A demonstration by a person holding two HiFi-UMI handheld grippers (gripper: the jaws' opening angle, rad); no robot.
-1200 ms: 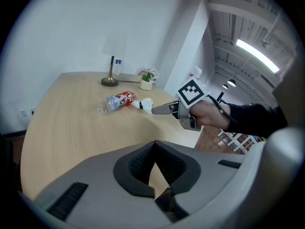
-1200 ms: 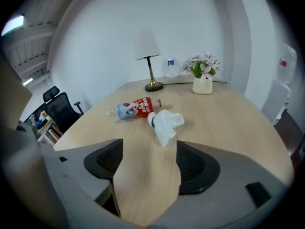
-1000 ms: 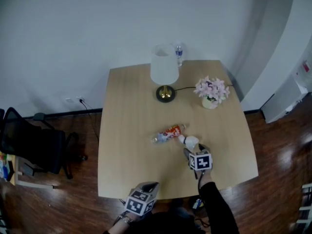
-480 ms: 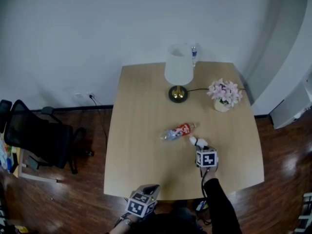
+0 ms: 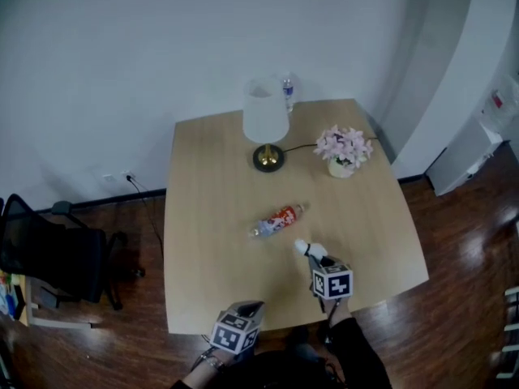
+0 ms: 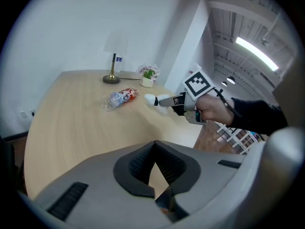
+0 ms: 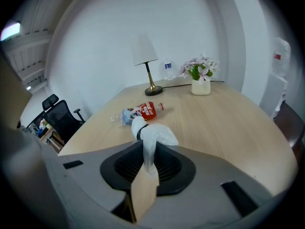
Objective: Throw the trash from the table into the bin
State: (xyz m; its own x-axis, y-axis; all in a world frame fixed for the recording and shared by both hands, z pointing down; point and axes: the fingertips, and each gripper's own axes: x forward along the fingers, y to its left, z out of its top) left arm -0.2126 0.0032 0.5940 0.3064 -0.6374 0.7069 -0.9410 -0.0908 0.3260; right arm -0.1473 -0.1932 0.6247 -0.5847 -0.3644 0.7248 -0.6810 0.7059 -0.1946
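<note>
A crushed plastic bottle with a red label (image 5: 276, 220) lies on its side in the middle of the wooden table (image 5: 203, 290); it also shows in the left gripper view, bottle (image 6: 121, 97), and in the right gripper view, bottle (image 7: 141, 111). My right gripper (image 5: 318, 259) holds a crumpled white wad with a black band (image 5: 309, 249) just above the table, right of the bottle. Its jaws are closing with the wad (image 7: 153, 135) pinched between them. My left gripper (image 5: 247, 308) hovers at the table's near edge, shut and with nothing in it. No bin is in view.
A white-shaded lamp (image 5: 265, 120), a pot of pink flowers (image 5: 341, 149) and an upright water bottle (image 5: 288, 92) stand at the table's far side. A black office chair (image 5: 57, 254) stands on the floor to the left.
My right gripper has closed on the white wad and drawn it up and back toward the table's near edge. The left gripper has stayed put.
</note>
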